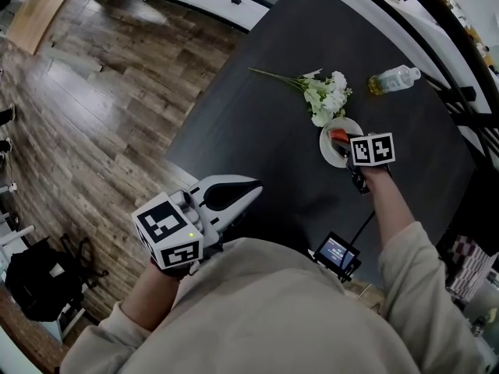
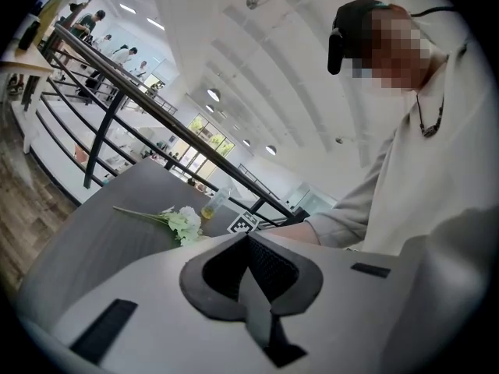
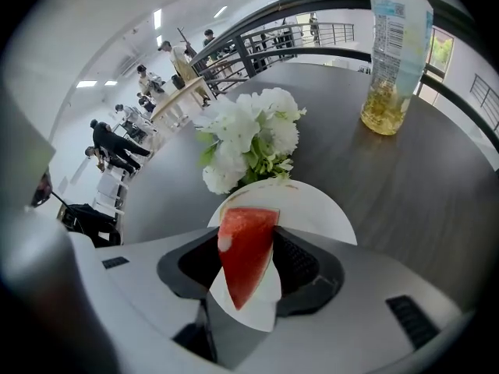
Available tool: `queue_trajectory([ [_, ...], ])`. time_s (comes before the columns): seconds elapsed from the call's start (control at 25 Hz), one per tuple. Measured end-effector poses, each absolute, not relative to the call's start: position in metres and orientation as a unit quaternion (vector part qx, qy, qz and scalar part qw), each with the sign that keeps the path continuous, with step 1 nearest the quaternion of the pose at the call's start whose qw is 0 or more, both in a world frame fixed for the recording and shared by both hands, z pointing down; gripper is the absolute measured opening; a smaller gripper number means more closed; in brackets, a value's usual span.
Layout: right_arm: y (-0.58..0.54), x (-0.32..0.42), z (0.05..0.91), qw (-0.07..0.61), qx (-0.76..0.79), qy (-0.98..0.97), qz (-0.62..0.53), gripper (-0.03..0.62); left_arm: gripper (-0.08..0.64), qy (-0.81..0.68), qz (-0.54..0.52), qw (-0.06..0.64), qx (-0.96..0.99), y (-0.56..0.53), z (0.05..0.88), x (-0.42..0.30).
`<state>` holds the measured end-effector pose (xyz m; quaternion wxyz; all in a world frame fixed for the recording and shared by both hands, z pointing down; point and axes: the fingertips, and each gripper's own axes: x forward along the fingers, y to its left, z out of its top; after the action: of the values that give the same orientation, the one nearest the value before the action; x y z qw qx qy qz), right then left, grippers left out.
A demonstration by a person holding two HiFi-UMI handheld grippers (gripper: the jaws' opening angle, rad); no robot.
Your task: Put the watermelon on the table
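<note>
A red wedge of watermelon (image 3: 245,255) stands upright between the pads of my right gripper (image 3: 248,249), which is shut on it from both sides. Right under it is a round white plate (image 3: 316,209) on the dark table (image 3: 405,185). In the head view the right gripper (image 1: 347,146) points steeply down over the plate (image 1: 330,154), with the red slice (image 1: 337,136) showing at its tip. My left gripper (image 1: 248,191) hovers near the table's near edge, off to the left. Its jaws are shut with nothing in them (image 2: 248,244).
White flowers (image 1: 326,96) with a long green stem lie just beyond the plate. A plastic bottle (image 1: 394,79) with a little yellow liquid lies further right. A small device with a lit screen (image 1: 337,253) sits at the table's near edge. Wooden floor (image 1: 93,107) lies to the left, and a dark railing (image 1: 452,61) runs behind the table.
</note>
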<state>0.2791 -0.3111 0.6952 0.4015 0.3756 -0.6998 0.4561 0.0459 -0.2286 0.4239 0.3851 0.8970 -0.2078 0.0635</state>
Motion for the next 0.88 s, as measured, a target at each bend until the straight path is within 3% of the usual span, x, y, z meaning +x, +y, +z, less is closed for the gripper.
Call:
queue_trajectory([
  [0.6, -0.312, 0.281, 0.698, 0.401, 0.386, -0.695, 0.455, 0.193, 0.006, -0.201, 0.062, 0.385, 0.899, -0.225, 0.424, 0.038],
  [0.88, -0.311, 0.28, 0.699, 0.404, 0.403, -0.687, 0.45, 0.241, 0.006, -0.198, 0.056, 0.384, 0.9, -0.23, 0.422, 0.035],
])
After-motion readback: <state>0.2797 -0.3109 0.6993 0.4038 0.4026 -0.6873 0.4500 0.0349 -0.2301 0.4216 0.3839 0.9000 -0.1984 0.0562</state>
